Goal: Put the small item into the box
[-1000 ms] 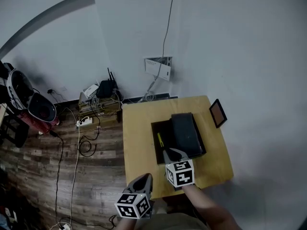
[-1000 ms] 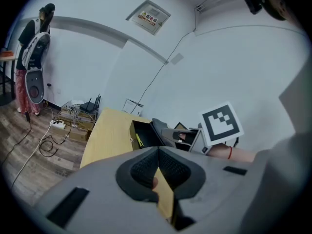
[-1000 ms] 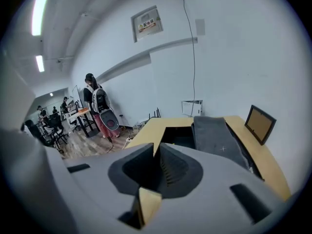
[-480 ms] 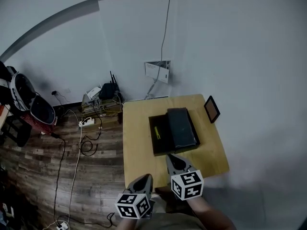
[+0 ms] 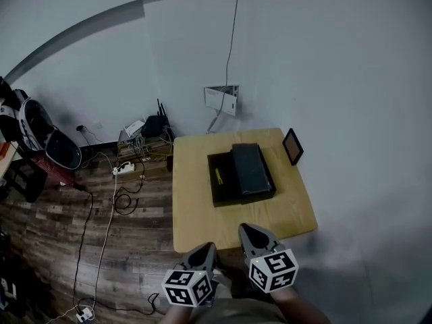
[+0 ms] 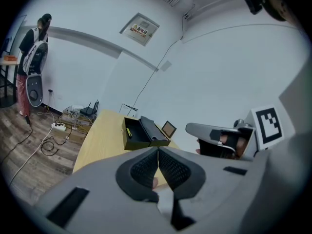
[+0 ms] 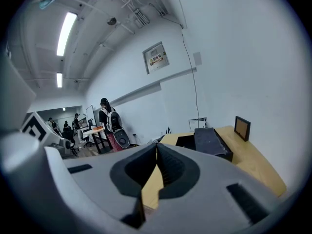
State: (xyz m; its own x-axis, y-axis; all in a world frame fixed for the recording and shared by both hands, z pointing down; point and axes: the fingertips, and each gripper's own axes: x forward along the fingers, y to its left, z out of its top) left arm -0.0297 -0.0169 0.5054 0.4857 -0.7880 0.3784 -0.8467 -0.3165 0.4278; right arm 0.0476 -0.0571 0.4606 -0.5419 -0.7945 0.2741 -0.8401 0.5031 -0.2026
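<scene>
While your left claw (image 5: 205,249) and right claw (image 5: 247,230) sit shut and empty, the box (image 5: 225,200) lies ahead, well apart from both and nearer the right. The yellow item (image 5: 219,176) already lies inside it.

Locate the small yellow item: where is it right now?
In the head view, the small yellow item lies inside the open black box on the wooden table, in the box's left half, with the lid just to its right.
</scene>
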